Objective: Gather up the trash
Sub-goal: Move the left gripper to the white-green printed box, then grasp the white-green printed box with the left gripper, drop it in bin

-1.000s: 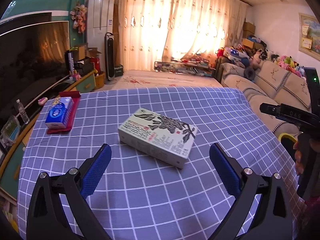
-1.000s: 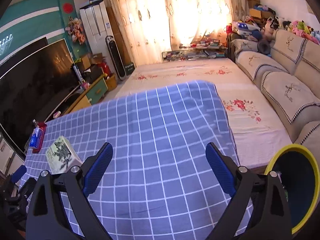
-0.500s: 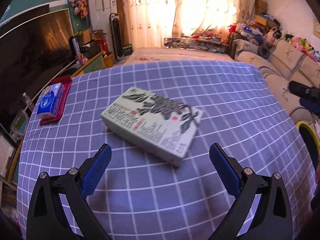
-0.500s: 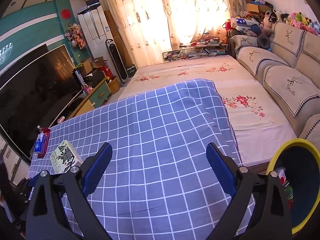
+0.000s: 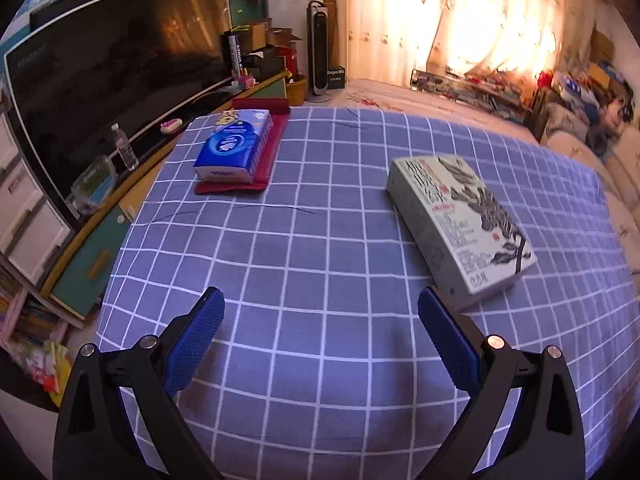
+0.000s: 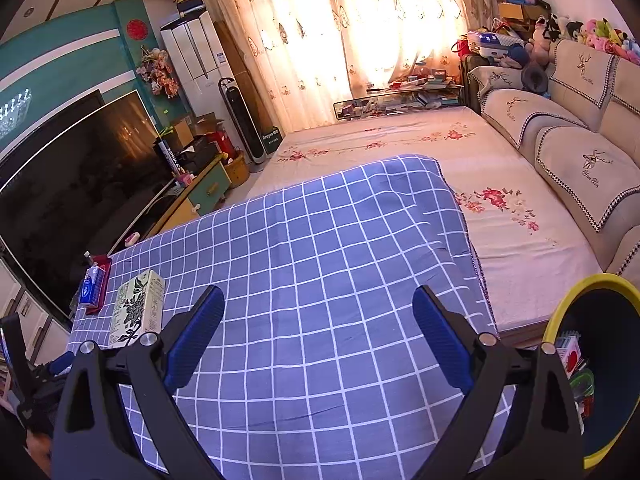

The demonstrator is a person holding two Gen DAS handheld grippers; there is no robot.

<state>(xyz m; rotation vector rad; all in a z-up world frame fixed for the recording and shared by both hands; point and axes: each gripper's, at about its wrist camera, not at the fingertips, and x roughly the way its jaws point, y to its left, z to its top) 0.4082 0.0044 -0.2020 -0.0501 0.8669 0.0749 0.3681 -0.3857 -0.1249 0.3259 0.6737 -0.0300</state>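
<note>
My left gripper (image 5: 320,320) is open and empty, low over the blue checked tablecloth (image 5: 320,248). A thick book with a black flower cover (image 5: 460,224) lies just right of its right finger. A blue tissue pack (image 5: 234,146) rests on a red pouch (image 5: 260,168) at the far left. My right gripper (image 6: 316,320) is open and empty above the cloth (image 6: 320,264). A yellow-rimmed bin (image 6: 560,316) with trash inside stands at the right, beside the table. The book (image 6: 138,308) and tissue pack (image 6: 91,284) show far left in the right wrist view.
A large TV (image 5: 100,80) on a low cabinet runs along the left, with a water bottle (image 5: 125,152) on it. A sofa (image 6: 568,152) stands at the right. A floral mat (image 6: 460,168) covers the floor beyond the table. A tower fan (image 5: 320,52) stands by the curtains.
My left gripper has swung left and closer to the table; the book now sits at its right and the tissue pack is nearer. The right gripper has barely moved.
</note>
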